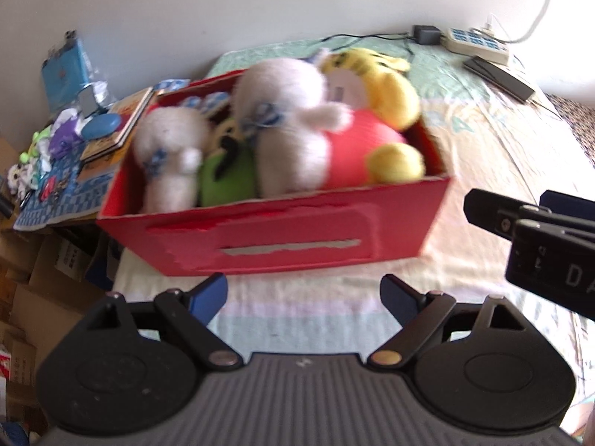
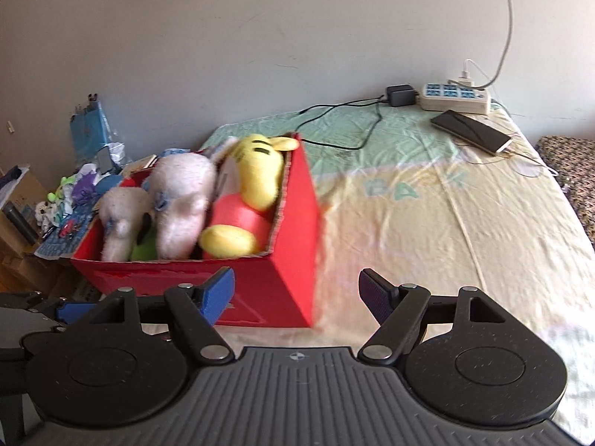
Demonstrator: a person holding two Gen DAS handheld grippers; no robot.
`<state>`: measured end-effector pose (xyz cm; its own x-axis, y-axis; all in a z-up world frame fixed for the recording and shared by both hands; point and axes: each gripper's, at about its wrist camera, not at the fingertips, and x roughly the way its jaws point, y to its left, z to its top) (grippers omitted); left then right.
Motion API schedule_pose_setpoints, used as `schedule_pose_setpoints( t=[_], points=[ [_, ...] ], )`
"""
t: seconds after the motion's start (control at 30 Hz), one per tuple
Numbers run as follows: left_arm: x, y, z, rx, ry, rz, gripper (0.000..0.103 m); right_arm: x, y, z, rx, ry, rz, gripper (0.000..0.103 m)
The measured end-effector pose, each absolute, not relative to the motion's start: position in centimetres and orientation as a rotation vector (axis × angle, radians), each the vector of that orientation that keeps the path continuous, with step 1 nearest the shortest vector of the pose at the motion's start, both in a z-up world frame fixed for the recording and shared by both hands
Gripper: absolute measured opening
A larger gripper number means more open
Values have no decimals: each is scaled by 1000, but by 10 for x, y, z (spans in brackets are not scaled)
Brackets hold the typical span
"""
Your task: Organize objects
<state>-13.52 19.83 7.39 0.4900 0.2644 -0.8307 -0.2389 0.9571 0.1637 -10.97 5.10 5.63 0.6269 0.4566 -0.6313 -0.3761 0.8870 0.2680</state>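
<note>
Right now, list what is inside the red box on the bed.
The red box holds two white plush toys, a yellow plush in a red shirt and a green plush. The toys cover whatever lies underneath and the box floor.

Soft daylight fills both views, brightest on the right half of the bed sheet, where pale washed-out patches glare, while the wall behind stays an even dull grey. Motion blur smears the red box and the plush toys in it, most in the left wrist view; the gripper bodies at the bottom edge stay sharp. Fisheye distortion bows the bed's far edge and darkens the frame corners.
</note>
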Motion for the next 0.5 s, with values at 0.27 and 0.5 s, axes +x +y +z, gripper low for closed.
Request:
schedule_pose_setpoints(
  t=[0.27, 0.5],
  points=[
    [-126, 159, 66, 75, 1028, 249, 92, -113, 15, 42, 120, 778, 354, 76],
    [-114, 139, 55, 82, 1064, 197, 92, -108, -11, 33, 136, 818, 277, 74]
  ],
)
